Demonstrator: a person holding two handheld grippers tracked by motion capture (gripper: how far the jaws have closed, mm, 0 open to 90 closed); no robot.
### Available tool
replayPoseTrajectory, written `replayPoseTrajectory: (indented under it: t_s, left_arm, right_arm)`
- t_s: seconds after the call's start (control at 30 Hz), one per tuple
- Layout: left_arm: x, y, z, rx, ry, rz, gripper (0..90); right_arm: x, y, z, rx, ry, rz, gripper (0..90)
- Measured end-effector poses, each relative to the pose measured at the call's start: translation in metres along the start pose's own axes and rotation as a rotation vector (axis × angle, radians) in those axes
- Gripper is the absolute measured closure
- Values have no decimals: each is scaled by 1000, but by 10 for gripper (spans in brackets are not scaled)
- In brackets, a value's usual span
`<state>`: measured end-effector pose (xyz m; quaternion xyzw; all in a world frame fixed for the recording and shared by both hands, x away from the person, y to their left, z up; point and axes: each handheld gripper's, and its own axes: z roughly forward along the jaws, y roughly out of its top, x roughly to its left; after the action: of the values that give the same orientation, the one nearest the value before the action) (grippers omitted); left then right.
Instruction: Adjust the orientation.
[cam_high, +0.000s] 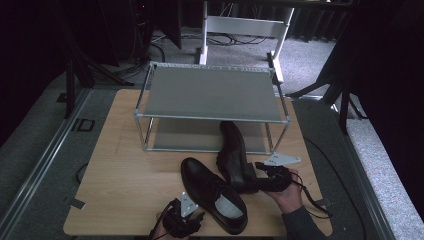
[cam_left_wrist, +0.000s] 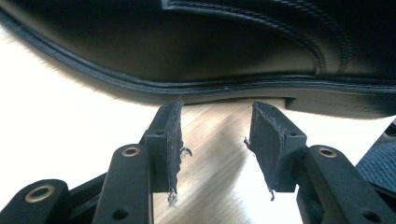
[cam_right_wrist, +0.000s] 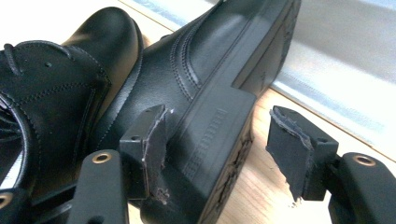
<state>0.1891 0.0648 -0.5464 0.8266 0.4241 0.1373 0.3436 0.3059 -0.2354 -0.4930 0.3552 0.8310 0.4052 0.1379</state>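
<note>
Two black leather dress shoes on a wooden desk, in front of a two-tier metal shoe rack. Near shoe sits upright, laces up, toe pointing away-left. Far shoe lies tipped on its side, toe reaching under the rack's lower shelf, heel toward the person. Right tool is spread w/ jaws either side of that shoe's heel block; left pad touches the heel, right pad is apart. Left tool is also spread, nothing between the jaws, just beside the near shoe's sole edge.
</note>
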Motion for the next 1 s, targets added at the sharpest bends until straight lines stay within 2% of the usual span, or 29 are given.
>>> replayPoseTrajectory:
  t_s: [0.27, 0.4, 0.47, 0.77, 0.87, 1.0]
  left_arm:
    - [3, 0, -2, -10, 7, -5, 532]
    - [4, 0, -4, -15, 14, -5, 531]
    - [5, -1, -5, -15, 17, -8, 532]
    - [4, -2, -5, -14, 15, -7, 531]
    - [4, -2, -4, -16, 14, -9, 530]
    - [3, -2, -2, -13, 12, -5, 531]
  right_arm:
    - [0, 0, 0, -1, -4, -4, 374]
    - [-1, 0, 0, 6, 29, -1, 456]
    - [-1, 1, 0, 9, 35, 2, 460]
    - [-4, 0, -5, 7, 9, 9, 474]
    - [-9, -3, -7, -10, 19, 38, 481]
    - [-13, -6, -14, -28, -5, 46, 503]
